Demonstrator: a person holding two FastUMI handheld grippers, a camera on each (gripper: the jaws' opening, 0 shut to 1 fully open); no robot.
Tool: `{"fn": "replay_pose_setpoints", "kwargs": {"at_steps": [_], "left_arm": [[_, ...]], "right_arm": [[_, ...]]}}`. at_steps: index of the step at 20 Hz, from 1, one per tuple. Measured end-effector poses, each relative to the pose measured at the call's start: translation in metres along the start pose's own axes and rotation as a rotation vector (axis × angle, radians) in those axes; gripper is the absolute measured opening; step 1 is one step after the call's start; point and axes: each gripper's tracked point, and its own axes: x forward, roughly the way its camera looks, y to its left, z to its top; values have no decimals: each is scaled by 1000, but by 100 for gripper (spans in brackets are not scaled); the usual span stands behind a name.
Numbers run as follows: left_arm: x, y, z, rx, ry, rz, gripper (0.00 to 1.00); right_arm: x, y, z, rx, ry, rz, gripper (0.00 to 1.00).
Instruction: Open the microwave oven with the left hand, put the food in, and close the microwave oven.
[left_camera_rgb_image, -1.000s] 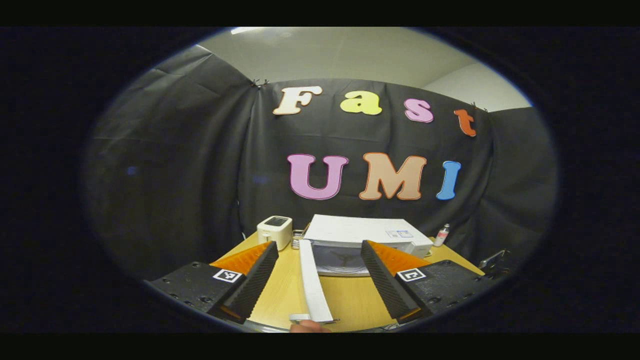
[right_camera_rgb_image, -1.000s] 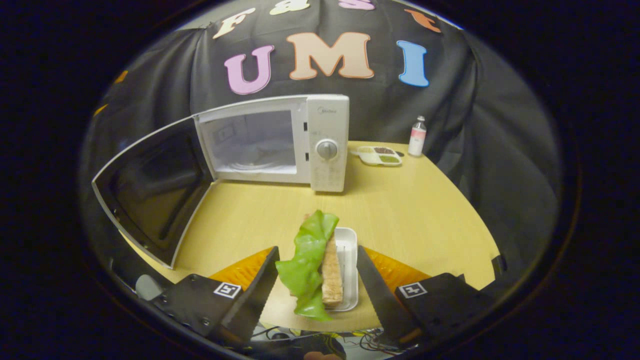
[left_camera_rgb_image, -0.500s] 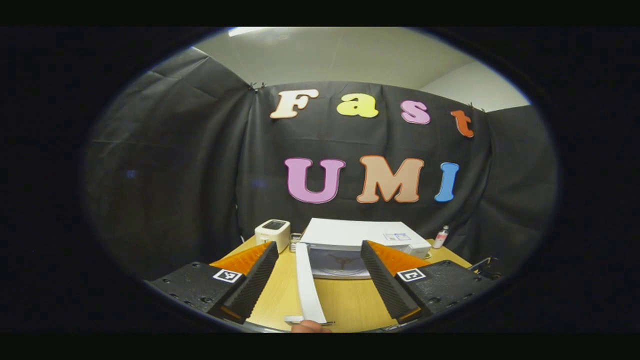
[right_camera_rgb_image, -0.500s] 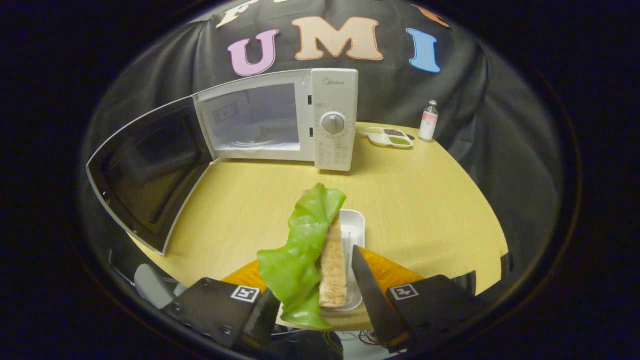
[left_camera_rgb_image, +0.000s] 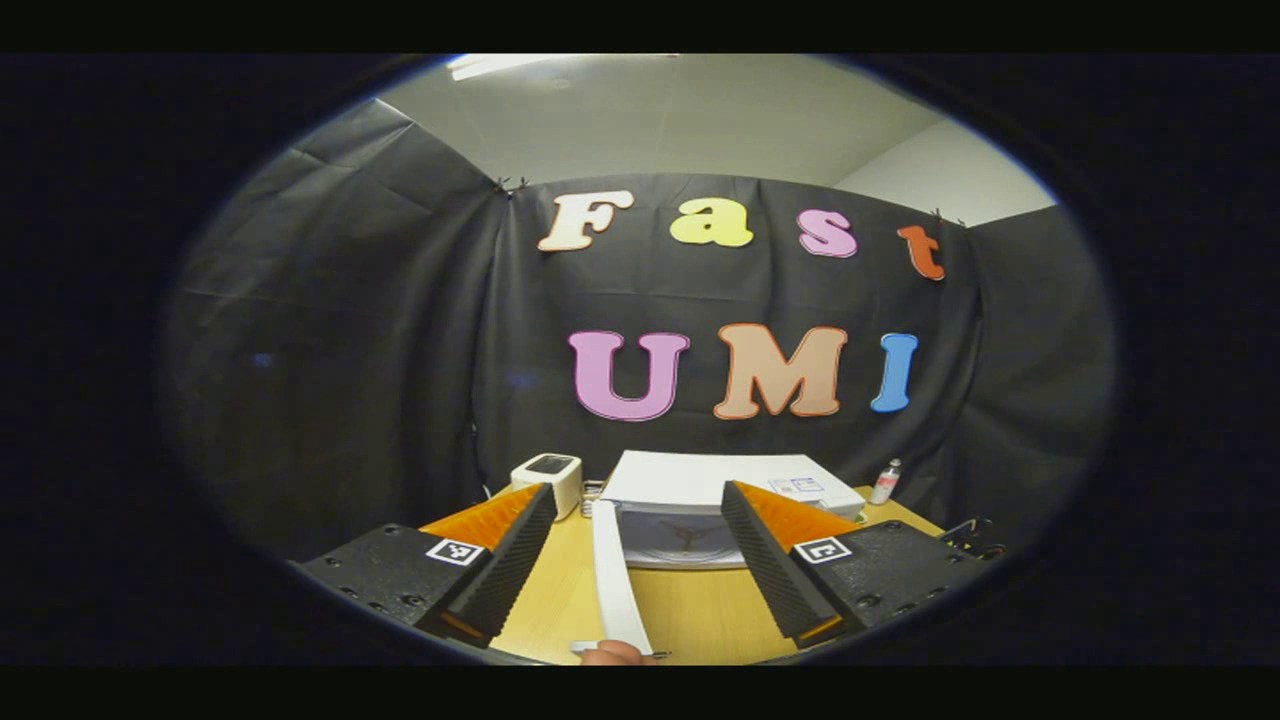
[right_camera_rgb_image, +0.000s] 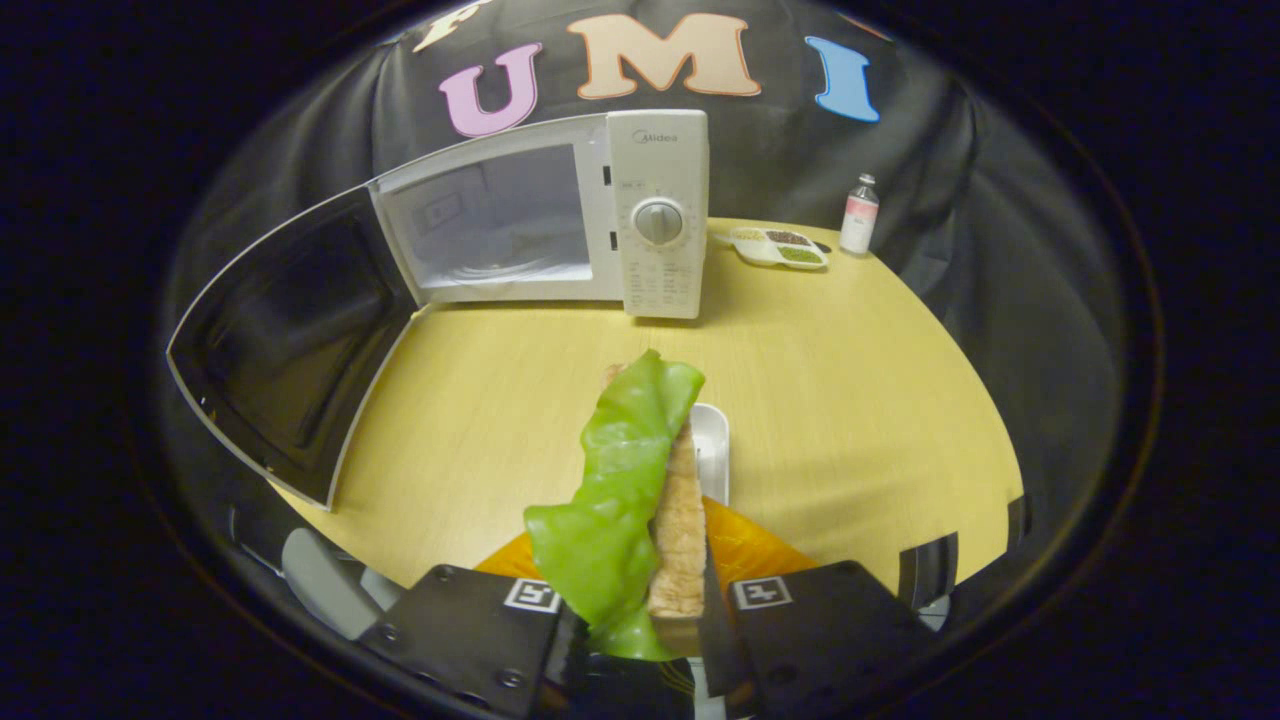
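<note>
door's open, you're on the food step: your right gripper is clamped on the sandwich above the table. left gripper spread wide, empty. next: carry it into the microwave cavity.

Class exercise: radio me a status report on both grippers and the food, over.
Left gripper open, facing the door edge. Right gripper shut on sandwich, above white tray. Microwave door wide open; table path clear.

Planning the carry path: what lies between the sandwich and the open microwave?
Bare tabletop in the right gripper view; nothing stands between the sandwich and the microwave.
</note>
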Motion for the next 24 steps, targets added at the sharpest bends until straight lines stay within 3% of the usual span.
{"fn": "replay_pose_setpoints", "kwargs": {"at_steps": [9, 24], "left_arm": [[-1, 8, 5, 18, -29, 12, 95], [-12, 22, 6, 40, -19, 46, 96]], "right_arm": [[1, -14, 41, 48, -76, -9, 47], [1, 61, 151, 430, -220, 203, 47]]}}
